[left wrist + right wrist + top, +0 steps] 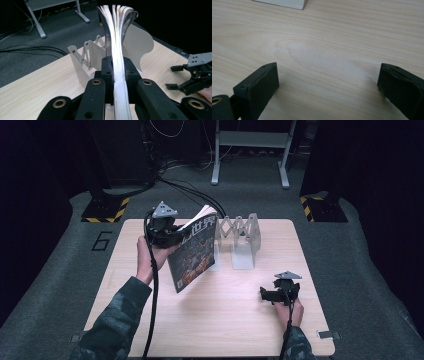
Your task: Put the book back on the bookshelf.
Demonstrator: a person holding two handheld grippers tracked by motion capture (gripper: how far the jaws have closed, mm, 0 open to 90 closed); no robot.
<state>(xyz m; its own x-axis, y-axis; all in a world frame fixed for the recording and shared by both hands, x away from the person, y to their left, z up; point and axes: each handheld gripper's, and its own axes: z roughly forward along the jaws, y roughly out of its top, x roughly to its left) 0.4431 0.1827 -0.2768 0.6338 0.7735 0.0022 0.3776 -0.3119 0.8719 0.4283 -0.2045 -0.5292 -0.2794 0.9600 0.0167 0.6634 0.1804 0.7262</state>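
The left hand-held gripper (167, 231) clamps a magazine (194, 254) by its edge, holding it tilted above the surface (220, 320) just in front of the grey folding rack (241, 240). The right hand-held gripper (272, 293) rests near the surface's right edge, jaws spread wide with nothing between them.

1. We see a pale wood-grain table (210, 320).
2. Our magazine (192, 252) has a dark cover with reddish-orange artwork and white characters; its page edges (117, 50) look white.
3. The expanding rack (242, 237) is light grey.
4. Both our left gripper (167, 231) and right gripper (272, 295) are black, each topped with a grey plate.
5. Our sleeves (112, 327) are camouflage green.
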